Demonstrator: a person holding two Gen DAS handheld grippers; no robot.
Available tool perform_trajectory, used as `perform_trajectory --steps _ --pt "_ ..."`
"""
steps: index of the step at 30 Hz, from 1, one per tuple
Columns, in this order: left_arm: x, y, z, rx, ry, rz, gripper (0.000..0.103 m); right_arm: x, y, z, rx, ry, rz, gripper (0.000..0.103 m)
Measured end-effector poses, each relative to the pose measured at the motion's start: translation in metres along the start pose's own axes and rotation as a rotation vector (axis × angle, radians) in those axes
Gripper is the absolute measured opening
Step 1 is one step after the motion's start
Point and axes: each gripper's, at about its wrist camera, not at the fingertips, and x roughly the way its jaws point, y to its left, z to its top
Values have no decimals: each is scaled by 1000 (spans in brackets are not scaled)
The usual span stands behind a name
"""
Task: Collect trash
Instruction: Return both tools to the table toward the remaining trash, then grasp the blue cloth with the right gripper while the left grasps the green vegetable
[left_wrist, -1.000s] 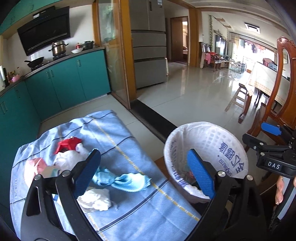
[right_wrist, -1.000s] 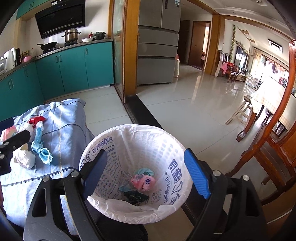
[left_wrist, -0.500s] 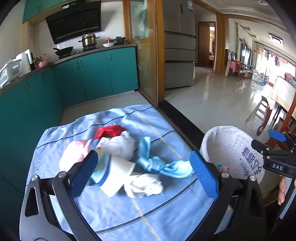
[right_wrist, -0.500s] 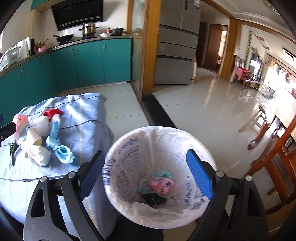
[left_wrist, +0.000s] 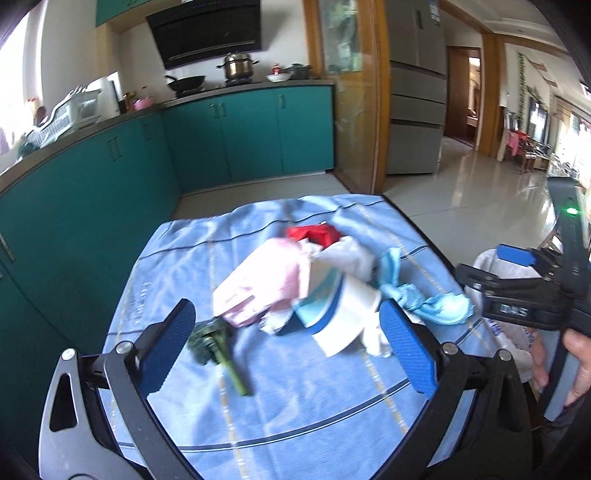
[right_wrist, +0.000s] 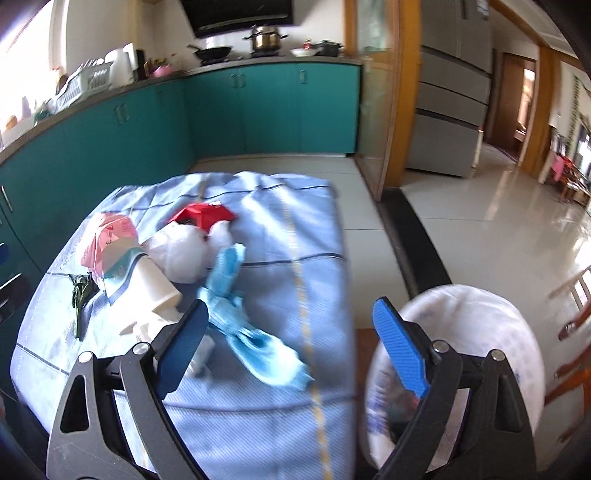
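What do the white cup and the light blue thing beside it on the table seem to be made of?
The cup looks like matte paper: stiff, opaque, with a printed band. The light blue thing seems thin soft cloth or non-woven fabric, since it lies crumpled and knotted; motion blur leaves this open.

**What the views leave unclear**

Right of the right gripper's jaws, the lined trash basket (right_wrist: 480, 354) is smeared by motion; its contents and printing cannot be read. Between those jaws, the blue crumpled wrapper (right_wrist: 251, 332) is blurred. Beyond the left gripper's jaws, the paper cup (left_wrist: 343, 314) is partly hidden under the pink wrapper (left_wrist: 266, 280), possibly plastic.
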Motion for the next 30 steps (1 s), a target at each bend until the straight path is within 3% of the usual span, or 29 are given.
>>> perform_trajectory --steps 6,12,14,17,19,21,23,25,28,30 --pt "6 40 -15 -89 42 39 99 50 38 6 -35 99 68 89" --pt "12 69 -26 -152 82 71 99 82 62 -1 -91 165 81 89" --pt "14 75 -29 -161 90 80 99 84 68 -5 -92 180 125 81" --pt "17 83 -34 -176 103 92 99 76 78 -9 -115 167 145 59" --pt "22 88 -38 -191 117 100 99 68 81 -11 -128 169 177 38" --pt "26 93 -41 -207 132 100 99 62 82 -13 -138 173 194 26" --pt "31 95 -44 -222 150 93 99 52 83 -18 -152 172 215 24" --pt "36 94 -46 -224 164 82 99 39 83 -24 -157 172 256 14" --pt "45 95 -49 -201 171 94 99 14 81 -31 -152 149 353 14" --pt "55 98 -51 -192 167 124 99 4 78 -33 -147 136 323 14"
